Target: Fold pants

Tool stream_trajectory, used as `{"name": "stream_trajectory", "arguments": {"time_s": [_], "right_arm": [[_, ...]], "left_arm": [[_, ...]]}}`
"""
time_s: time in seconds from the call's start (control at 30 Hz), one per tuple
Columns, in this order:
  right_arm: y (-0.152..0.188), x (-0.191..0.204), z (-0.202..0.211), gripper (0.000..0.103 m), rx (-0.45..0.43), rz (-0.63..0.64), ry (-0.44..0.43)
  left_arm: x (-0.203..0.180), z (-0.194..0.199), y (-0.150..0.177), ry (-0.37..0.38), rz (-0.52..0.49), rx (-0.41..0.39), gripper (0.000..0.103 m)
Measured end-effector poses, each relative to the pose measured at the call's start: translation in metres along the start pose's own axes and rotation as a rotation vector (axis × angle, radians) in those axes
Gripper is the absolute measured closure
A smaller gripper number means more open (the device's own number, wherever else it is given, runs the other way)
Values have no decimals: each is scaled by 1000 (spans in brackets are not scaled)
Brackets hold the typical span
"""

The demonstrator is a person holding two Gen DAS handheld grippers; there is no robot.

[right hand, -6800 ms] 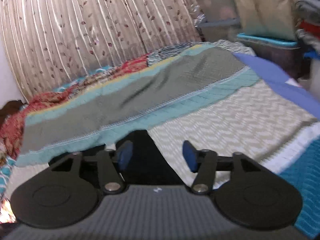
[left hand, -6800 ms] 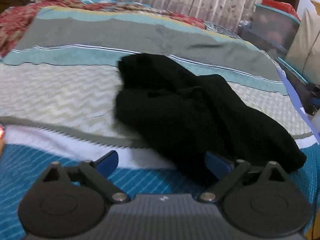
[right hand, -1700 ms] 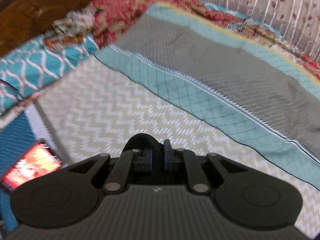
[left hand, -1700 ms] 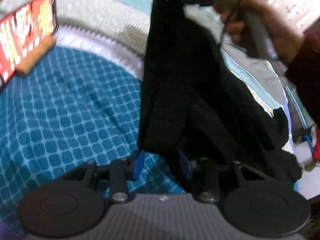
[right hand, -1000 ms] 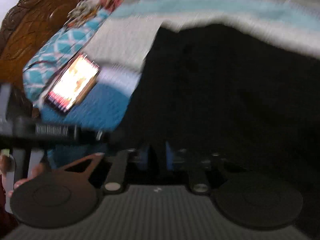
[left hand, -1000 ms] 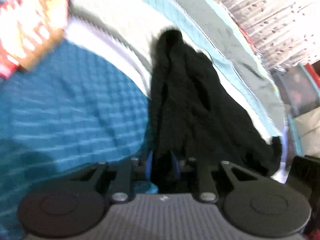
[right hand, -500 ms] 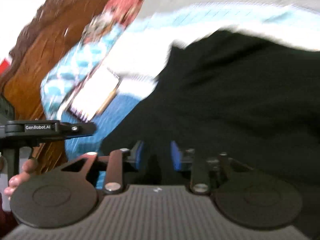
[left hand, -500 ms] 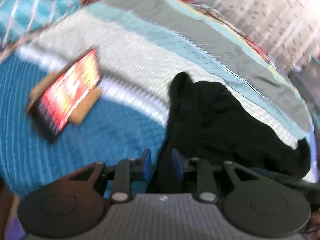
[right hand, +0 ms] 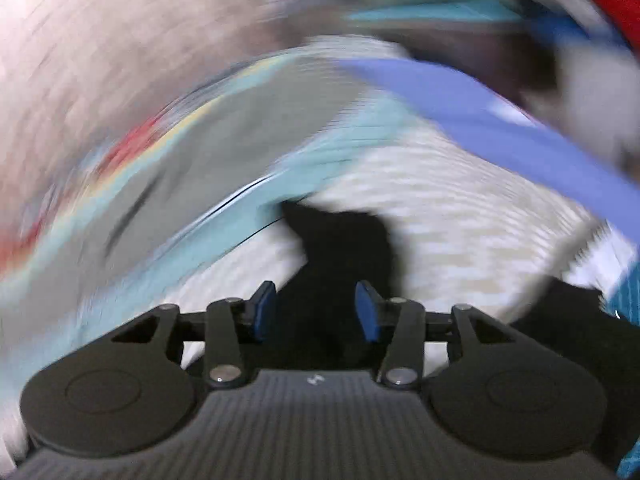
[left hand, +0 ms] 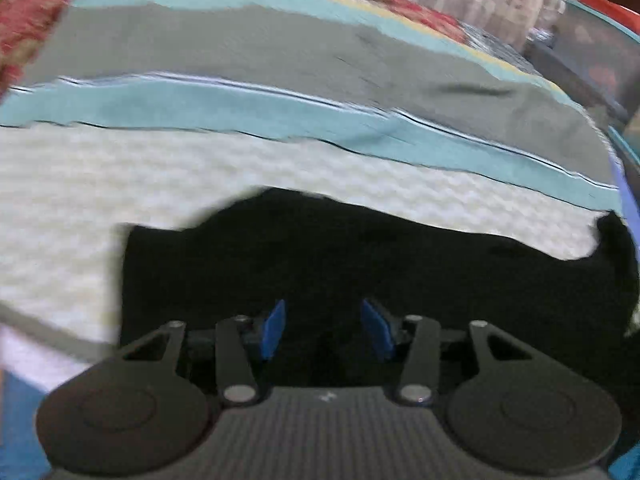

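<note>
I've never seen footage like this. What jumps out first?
The black pants spread low across the striped bedspread, right in front of the left gripper, whose blue pads stand apart. In the right wrist view, very blurred, the right gripper also stands open over a dark end of the pants.

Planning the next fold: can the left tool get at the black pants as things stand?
Probably yes. The left tool is open right over the black pants, which lie spread on the bedspread with nothing between.

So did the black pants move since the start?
Yes. The black pants were bunched up on the bedspread; now they lie spread wide across its zigzag band, and both jaws are open.
</note>
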State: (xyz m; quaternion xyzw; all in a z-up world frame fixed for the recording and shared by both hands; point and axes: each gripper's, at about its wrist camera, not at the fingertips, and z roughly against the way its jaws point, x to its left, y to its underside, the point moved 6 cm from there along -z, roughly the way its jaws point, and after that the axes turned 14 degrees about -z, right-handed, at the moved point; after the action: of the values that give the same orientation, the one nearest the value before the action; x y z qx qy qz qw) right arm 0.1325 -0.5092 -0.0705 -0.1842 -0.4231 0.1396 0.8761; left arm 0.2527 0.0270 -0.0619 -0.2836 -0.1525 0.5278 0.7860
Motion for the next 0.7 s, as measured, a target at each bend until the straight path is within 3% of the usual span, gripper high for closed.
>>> {"name": "stream_trajectory", "arguments": {"time_s": [0.07,0.17,0.2,0.23,0.3,0.4,0.5,0.63,0.7], "right_arm": [[-19,-30,-27,52,49,-170,-34],[-27,-46,-64,51,116,-311,-83],[-27,-41,-71,57,132,-319,-113],[-22,-25,-73,91,145,-284,-150],[-9,20,-60,96,146,-66,-187],[58,80,-31,95,269,400,-250],[120,87,-13,91,334,715,-216],[142,83,-15,87,321,856,-186],[126,92,-16,63,268,824,-201]], "left_arm": [[-27,-20,-7,37,-19,16,60],[-65,-47,-13,92,-21,44,60],[-76,-55,-14,107,-19,56,60],[-86,-62,-16,114,-21,65,60],[-100,-75,-14,109,-35,81,58],[-112,-88,-7,93,-46,101,50],[-120,-91,-5,58,-81,92,42],[-125,-85,-5,63,-106,100,40],[-122,-79,-8,77,-97,97,40]]}}
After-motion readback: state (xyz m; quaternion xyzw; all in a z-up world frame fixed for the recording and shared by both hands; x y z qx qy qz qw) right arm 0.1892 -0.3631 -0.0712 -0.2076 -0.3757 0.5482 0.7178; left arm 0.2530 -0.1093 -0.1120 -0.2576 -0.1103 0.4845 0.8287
